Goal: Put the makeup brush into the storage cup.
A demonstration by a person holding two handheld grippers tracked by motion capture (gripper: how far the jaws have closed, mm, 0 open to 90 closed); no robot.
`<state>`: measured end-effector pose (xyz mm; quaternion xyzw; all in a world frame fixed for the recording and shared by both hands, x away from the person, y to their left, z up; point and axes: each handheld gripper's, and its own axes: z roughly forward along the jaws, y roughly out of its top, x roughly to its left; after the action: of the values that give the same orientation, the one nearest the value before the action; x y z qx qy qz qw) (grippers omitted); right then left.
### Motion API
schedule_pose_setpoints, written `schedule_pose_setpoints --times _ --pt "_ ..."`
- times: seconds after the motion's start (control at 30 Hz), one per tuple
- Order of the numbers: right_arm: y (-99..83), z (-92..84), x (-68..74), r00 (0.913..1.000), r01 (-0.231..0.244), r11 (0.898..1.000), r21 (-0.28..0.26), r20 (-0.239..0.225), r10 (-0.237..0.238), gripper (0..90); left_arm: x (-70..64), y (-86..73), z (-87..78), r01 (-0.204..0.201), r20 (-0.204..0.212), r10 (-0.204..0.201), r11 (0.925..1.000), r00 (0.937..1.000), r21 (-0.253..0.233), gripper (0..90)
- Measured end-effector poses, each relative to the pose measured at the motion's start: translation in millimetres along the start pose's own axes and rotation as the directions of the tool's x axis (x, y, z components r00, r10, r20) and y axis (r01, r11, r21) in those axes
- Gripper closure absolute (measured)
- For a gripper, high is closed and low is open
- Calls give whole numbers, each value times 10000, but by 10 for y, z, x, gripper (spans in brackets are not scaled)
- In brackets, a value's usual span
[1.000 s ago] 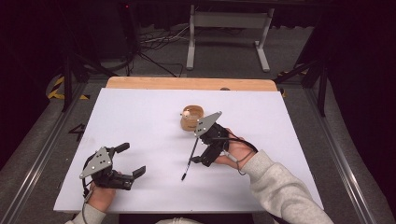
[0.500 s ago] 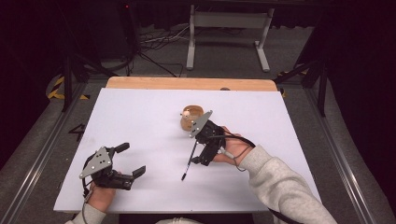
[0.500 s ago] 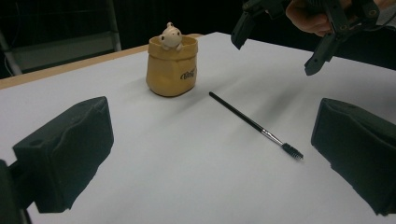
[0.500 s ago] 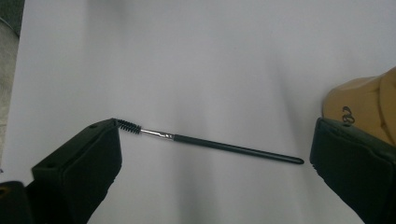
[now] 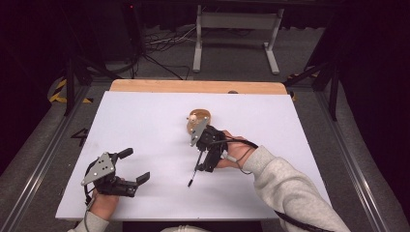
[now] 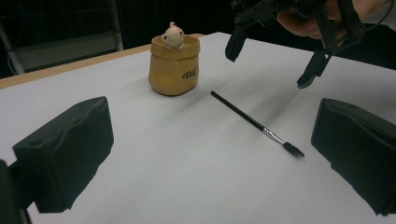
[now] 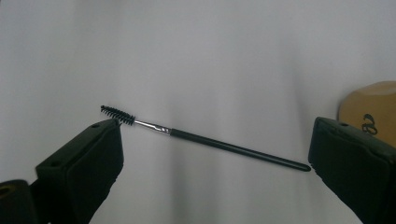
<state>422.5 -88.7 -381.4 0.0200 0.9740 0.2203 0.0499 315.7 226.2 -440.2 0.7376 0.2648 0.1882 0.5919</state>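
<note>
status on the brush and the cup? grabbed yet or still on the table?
Done: nothing that shows. The brush lies flat on the white table, apart from the yellow cup, which stands upright. In hand: the right gripper hangs open above the brush, its fingers spread along its length, not touching it. Left: closing on the brush and moving it. The left gripper is open and idle.

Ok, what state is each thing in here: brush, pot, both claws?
Spoolie brush: lying flat on the table, ungrasped.
Yellow pot: upright, a small figure in its mouth.
Left claw: open, holding nothing.
Right claw: open above the brush, not touching it.
</note>
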Motion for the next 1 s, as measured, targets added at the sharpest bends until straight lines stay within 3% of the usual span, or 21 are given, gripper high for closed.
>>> schedule_pose_setpoints --times 0.4,1.0 --pt "23 156 -104 9993 224 9983 530 -305 -208 39 5 -4 -11 -14 10 14 10000 10000 -9 0" --pt "-20 394 -129 9971 552 9901 1290 -586 -480 55 8 5 19 -10 107 10 10000 9999 6 0"
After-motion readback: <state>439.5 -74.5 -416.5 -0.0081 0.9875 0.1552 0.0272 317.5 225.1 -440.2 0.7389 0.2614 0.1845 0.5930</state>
